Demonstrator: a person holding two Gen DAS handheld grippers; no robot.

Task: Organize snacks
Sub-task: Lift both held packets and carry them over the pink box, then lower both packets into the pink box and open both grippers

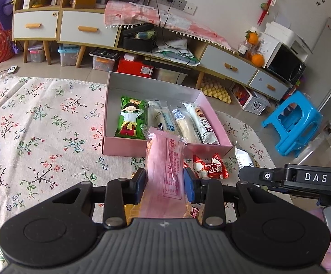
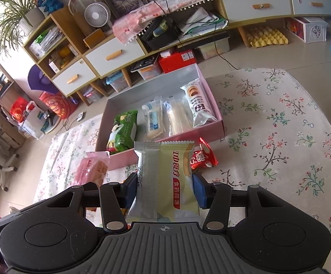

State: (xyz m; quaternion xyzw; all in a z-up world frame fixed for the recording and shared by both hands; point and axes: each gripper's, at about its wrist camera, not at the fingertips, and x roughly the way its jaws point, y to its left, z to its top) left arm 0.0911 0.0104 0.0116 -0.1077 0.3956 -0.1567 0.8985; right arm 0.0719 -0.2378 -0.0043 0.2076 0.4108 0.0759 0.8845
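Note:
A pink box (image 1: 129, 145) (image 2: 217, 105) lies on the floral cloth and holds several snack packs, among them a green pack (image 1: 132, 118) (image 2: 122, 130) at its left. My left gripper (image 1: 165, 183) is shut on a pink snack pack (image 1: 164, 171), held above the cloth just in front of the box; that pink pack (image 2: 92, 169) also shows in the right wrist view. My right gripper (image 2: 164, 188) is shut on a silver and yellow snack pack (image 2: 163, 180), also held in front of the box. A red candy pack (image 1: 211, 167) (image 2: 203, 157) lies on the cloth by the box's near wall.
A white snack pack (image 1: 244, 158) lies on the cloth right of the red one. Yellow wrappers (image 1: 131, 210) show under the left gripper. Behind the cloth stand a low cabinet (image 1: 229, 65) with drawers, storage boxes beneath it, and a blue stool (image 1: 293, 123).

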